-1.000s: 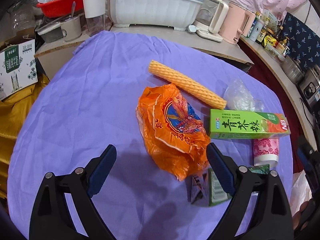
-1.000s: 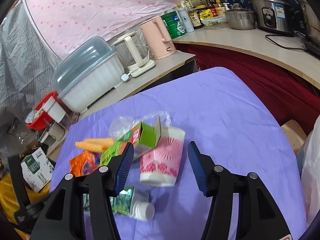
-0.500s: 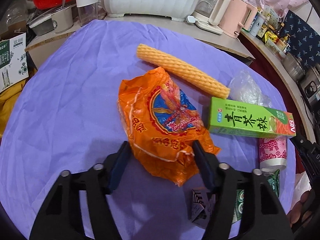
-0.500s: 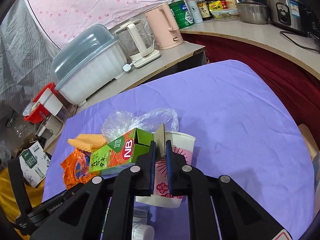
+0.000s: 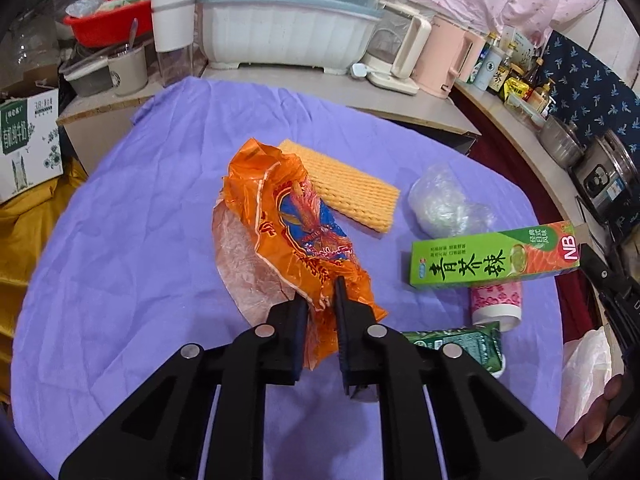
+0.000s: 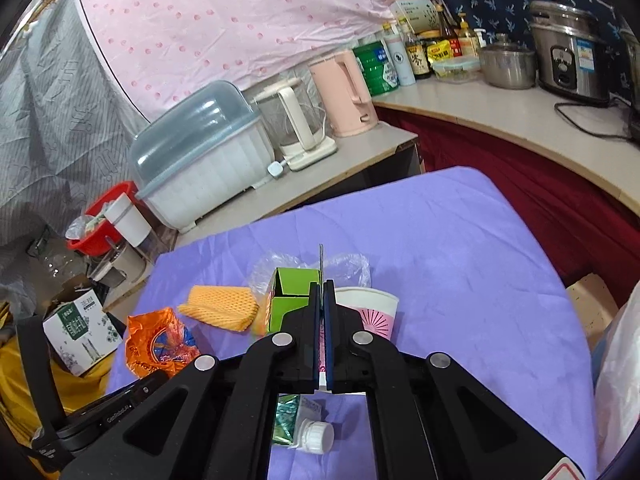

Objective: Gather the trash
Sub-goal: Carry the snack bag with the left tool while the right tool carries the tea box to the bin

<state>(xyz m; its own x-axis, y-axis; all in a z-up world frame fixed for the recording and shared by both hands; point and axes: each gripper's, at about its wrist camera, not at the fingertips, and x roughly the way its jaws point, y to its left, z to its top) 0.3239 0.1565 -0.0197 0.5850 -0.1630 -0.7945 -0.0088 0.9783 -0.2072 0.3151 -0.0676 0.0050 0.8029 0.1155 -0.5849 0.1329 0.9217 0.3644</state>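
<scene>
The left gripper point(image 5: 325, 298) has just closed on the orange wrapper point(image 5: 298, 228), hiding its near edge. At three o'clock, the right gripper point(image 6: 322, 289) has just pinched the green carton point(image 6: 294, 300) by its flap, half covering the pink cup point(image 6: 376, 312).

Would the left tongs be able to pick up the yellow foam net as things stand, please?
Probably not yet: the left tongs are shut on the orange bag, which also lies over the near end of the foam net. They would need to drop the bag first.
</scene>
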